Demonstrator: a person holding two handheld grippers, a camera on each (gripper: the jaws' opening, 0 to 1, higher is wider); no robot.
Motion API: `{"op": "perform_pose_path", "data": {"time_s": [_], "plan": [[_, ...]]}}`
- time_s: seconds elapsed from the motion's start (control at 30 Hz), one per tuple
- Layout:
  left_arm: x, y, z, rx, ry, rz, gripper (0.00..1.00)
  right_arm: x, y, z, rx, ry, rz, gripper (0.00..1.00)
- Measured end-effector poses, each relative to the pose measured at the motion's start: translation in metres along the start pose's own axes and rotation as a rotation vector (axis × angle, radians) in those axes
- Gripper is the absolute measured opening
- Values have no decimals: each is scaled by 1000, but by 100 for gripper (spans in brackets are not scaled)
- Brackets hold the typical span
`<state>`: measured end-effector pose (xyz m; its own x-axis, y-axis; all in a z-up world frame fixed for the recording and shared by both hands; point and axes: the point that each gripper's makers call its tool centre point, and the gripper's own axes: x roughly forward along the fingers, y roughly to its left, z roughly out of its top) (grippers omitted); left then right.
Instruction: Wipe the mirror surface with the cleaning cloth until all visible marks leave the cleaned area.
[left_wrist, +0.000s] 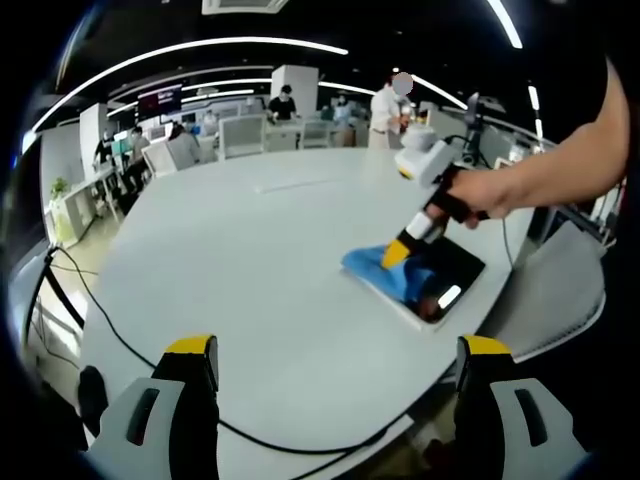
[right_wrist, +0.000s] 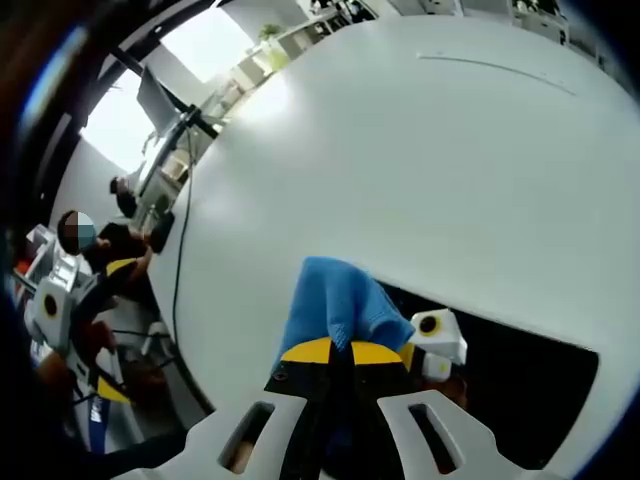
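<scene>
On the white round worktop (left_wrist: 250, 270), rumpled blue cleaning cloth (right_wrist: 335, 300) pinched in right gripper (right_wrist: 345, 352) jaws over dark rectangular mirror (left_wrist: 455, 272); left gripper (left_wrist: 335, 350) jaws spread, empty.

Left gripper (left_wrist: 337, 365) open, empty, over white counter (left_wrist: 250, 260). Far right, right gripper (left_wrist: 397, 254) presses blue cloth (left_wrist: 385, 270) on dark mirror (left_wrist: 450, 275).

White table (left_wrist: 260, 260) bears mirror (left_wrist: 440, 285), perhaps cable (left_wrist: 250, 435).
</scene>
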<state>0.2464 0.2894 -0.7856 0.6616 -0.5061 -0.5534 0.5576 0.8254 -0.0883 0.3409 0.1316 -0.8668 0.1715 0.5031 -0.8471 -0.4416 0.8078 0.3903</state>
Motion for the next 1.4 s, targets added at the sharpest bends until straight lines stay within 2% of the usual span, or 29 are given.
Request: {"op": "perform_pose_path", "data": {"time_s": [0.23,0.47,0.6,1.13,1.4], "plan": [[-2,2,1,-3,-3,6,99,1,-5,11,-13,-6,-13,0],[-2,1,1,-5,-3,6,99,5,-9,19,15,-15,0,0],[-2,1,1,-8,-4,5,99,5,-9,18,-15,-12,4,0],[0,1,5,-4,-9,4,99,5,-9,18,-12,-9,28,0],[-4,0,5,-1,-5,13,99,3,-11,17,-28,-11,15,0]]}}
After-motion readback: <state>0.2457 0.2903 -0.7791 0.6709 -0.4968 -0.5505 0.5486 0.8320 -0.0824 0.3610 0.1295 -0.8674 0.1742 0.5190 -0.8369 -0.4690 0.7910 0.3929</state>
